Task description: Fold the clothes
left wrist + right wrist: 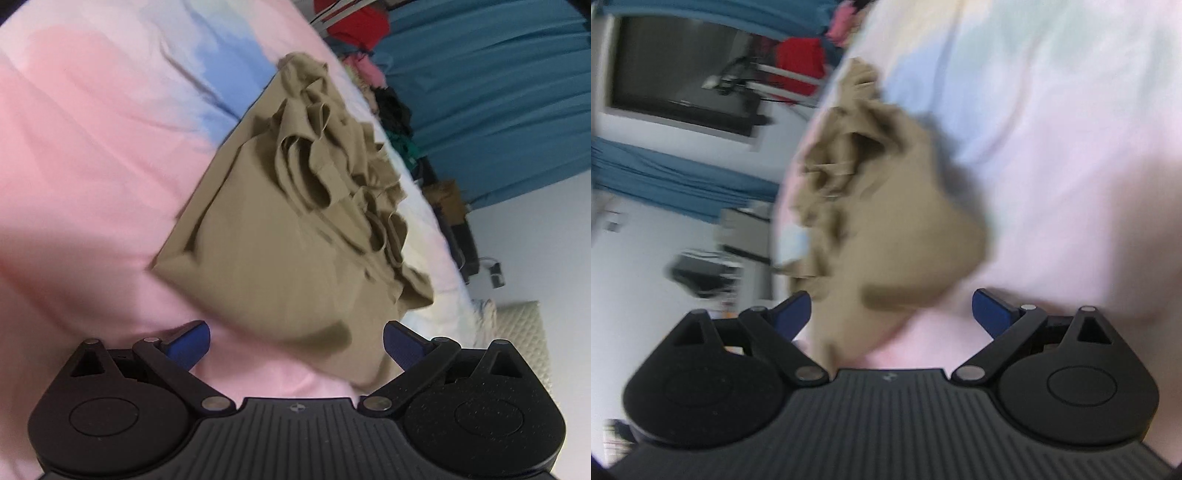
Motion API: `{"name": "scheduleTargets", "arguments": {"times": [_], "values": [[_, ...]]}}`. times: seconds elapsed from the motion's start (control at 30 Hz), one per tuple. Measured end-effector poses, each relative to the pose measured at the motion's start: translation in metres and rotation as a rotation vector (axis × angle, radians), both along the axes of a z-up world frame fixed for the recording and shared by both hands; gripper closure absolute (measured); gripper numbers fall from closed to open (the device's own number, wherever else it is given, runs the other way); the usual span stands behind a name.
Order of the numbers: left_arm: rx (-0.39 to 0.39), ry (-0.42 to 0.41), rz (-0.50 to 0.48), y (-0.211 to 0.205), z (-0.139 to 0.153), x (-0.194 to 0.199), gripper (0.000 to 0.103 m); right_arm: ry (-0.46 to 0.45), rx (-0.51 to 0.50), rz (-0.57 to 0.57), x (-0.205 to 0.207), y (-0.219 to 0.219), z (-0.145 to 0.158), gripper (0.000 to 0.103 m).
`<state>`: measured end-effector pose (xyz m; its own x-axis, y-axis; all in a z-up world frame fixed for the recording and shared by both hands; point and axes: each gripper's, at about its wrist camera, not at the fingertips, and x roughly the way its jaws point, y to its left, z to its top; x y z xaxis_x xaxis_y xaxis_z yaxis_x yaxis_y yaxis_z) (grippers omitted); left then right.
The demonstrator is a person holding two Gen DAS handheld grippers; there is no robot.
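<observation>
A khaki garment (pixel 280 236) lies on the pink and blue bed sheet (pixel 92 155), its left part flat and its right edge bunched into ruffled folds. My left gripper (pixel 297 345) hovers over the garment's near edge, open, with cloth showing between the blue pads but not pinched. In the right wrist view the same khaki garment (pixel 897 221) is blurred by motion and lies near the bed's left edge. My right gripper (pixel 891 314) is open just above the garment's near corner, nothing held.
Beyond the bed sheet (pixel 1052 147) hang teal curtains (pixel 498 92). A red item (pixel 360 26) and a pile of dark and pink clothes (pixel 388 103) lie along the bed's far side. A quilted cream cushion (pixel 524 332) sits at the right. A dark screen (pixel 683 74) is on the wall.
</observation>
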<state>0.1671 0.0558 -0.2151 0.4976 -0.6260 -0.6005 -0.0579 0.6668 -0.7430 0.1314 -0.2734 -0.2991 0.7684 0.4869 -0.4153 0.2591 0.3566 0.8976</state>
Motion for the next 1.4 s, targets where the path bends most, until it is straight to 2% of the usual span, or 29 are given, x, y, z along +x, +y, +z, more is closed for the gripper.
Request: {"name": "scheduleTargets", "arguments": {"times": [0.1, 0.17, 0.23, 0.27, 0.3, 0.33, 0.4, 0.5, 0.63, 0.73, 0.9, 1.0, 1.17, 1.23, 1.33, 1.4], "values": [[-0.016, -0.025, 0.034, -0.001, -0.004, 0.006, 0.008, 0.021, -0.017, -0.005, 0.009, 0.005, -0.006, 0.009], [-0.025, -0.047, 0.041, -0.001, -0.006, 0.009, 0.014, 0.031, -0.039, -0.034, 0.009, 0.002, -0.007, 0.021], [-0.022, -0.049, 0.058, 0.002, -0.007, 0.01, 0.028, 0.04, -0.061, -0.065, 0.009, -0.001, -0.007, 0.039], [-0.022, -0.048, 0.07, 0.004, -0.007, 0.011, 0.038, 0.044, -0.063, -0.079, 0.008, -0.003, -0.008, 0.044], [-0.022, -0.047, 0.083, 0.005, -0.008, 0.011, 0.046, 0.049, -0.063, -0.092, 0.007, -0.004, -0.01, 0.053], [-0.025, -0.037, 0.097, 0.008, -0.009, 0.012, 0.051, 0.052, -0.074, -0.095, 0.008, -0.005, -0.01, 0.062], [-0.028, -0.037, 0.116, 0.011, -0.01, 0.011, 0.071, 0.056, -0.1, -0.098, 0.009, -0.005, -0.012, 0.072], [-0.036, -0.065, 0.114, 0.012, -0.006, 0.013, 0.09, 0.021, -0.151, -0.093, 0.008, -0.001, -0.003, 0.085], [-0.071, -0.136, 0.11, 0.013, 0.016, 0.008, 0.094, -0.017, -0.169, -0.096, 0.006, -0.004, 0.016, 0.088], [-0.072, -0.205, 0.097, 0.015, 0.044, -0.005, 0.095, -0.083, -0.21, -0.094, -0.002, -0.004, 0.046, 0.09], [-0.085, -0.289, 0.06, 0.018, 0.093, -0.042, 0.095, -0.212, -0.274, -0.084, -0.039, 0.0, 0.102, 0.091], [-0.064, -0.314, 0.044, 0.015, 0.112, -0.075, 0.095, -0.244, -0.277, -0.06, -0.07, 0.0, 0.124, 0.091], [-0.037, -0.332, 0.04, 0.029, 0.136, -0.154, 0.095, -0.281, -0.241, -0.014, -0.133, 0.001, 0.148, 0.091], [-0.065, -0.294, 0.062, 0.034, 0.137, -0.187, 0.095, -0.263, -0.182, -0.01, -0.159, 0.002, 0.149, 0.091], [-0.097, -0.277, 0.092, 0.042, 0.135, -0.213, 0.095, -0.253, -0.137, -0.029, -0.185, 0.003, 0.15, 0.091], [-0.11, -0.261, 0.116, 0.043, 0.133, -0.213, 0.095, -0.236, -0.128, -0.03, -0.187, 0.004, 0.147, 0.091]]}}
